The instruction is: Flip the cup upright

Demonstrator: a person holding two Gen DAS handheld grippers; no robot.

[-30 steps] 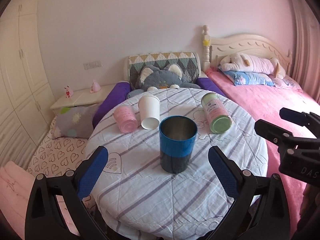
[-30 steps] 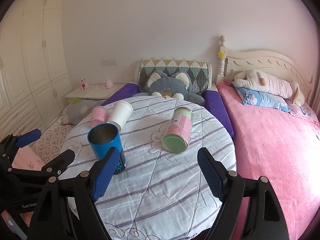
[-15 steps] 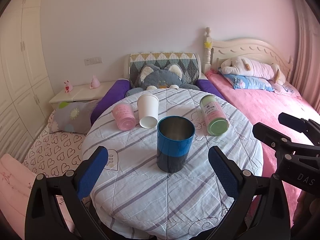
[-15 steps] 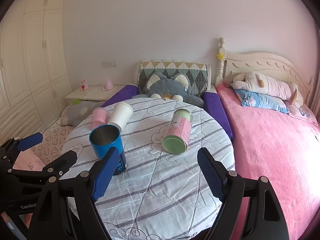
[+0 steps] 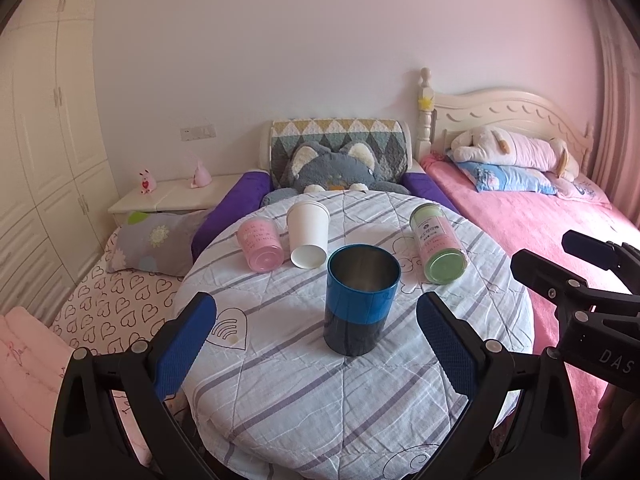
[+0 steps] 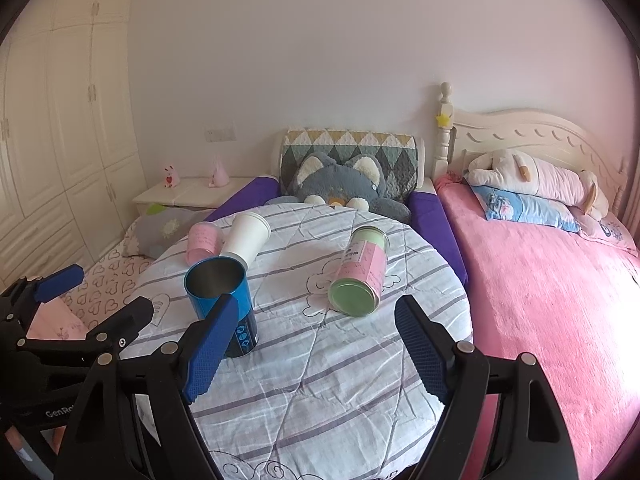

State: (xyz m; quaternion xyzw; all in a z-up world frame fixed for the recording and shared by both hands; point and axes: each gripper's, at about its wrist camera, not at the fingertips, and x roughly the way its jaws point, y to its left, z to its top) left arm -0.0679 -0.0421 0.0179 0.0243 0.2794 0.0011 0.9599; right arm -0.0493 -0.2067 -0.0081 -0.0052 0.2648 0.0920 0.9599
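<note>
Both tongs wide, empty: left gripper (image 5: 316, 344), right gripper (image 6: 316, 344). I see blue cup (image 5: 362, 298) upright; white cup (image 5: 308, 234) on side at 11 o'clock.

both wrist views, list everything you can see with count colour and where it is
blue cup: 1, blue and black, upright, near middle of table
white cup: 1, white, lying on its side, far left of table
pink cup: 1, pink, on its side, beside the white cup
canister: 1, pink with green ends, on its side, right of table
table: 1, round, striped white cloth
plush cat: 1, grey, behind table
bed: 1, pink cover, right
plush dog: 1, white and pink, on the bed
left gripper: 1, black, blue pads, open
right gripper: 1, same, open
</note>
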